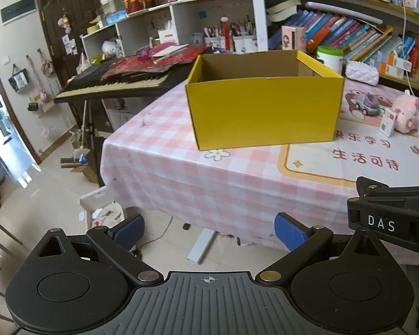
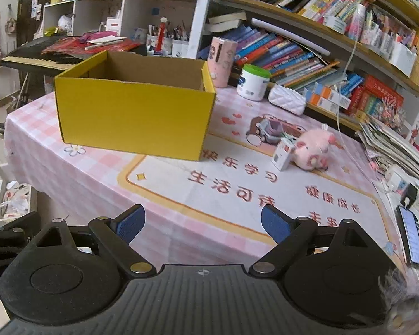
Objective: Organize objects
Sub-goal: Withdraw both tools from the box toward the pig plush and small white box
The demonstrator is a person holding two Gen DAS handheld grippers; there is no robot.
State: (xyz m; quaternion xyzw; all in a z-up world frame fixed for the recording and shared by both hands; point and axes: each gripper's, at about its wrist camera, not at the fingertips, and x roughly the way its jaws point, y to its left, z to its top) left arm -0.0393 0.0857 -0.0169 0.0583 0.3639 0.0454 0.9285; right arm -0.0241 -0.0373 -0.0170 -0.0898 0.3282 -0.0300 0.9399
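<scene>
An open yellow cardboard box [image 1: 262, 110] [image 2: 134, 114] stands on the pink checked tablecloth [image 1: 181, 173]; no contents show over its rim. To its right lie a pink plush pig [image 2: 314, 149] [image 1: 406, 115], a small white carton [image 2: 283, 153] [image 1: 388, 122] and a grey toy car [image 2: 269, 134] [image 1: 367, 104]. My left gripper [image 1: 209, 231] is open and empty, off the table's near-left edge. My right gripper [image 2: 202, 224] is open and empty over the table's front edge, well short of the toys.
A white tub with a green lid [image 2: 252, 82], a pink cylinder [image 2: 222, 61] and a white quilted pouch [image 2: 286, 99] stand behind the toys. A phone [image 2: 410, 236] lies at the right edge. A keyboard piano [image 1: 111, 83] stands to the left, bookshelves [image 2: 307, 42] behind.
</scene>
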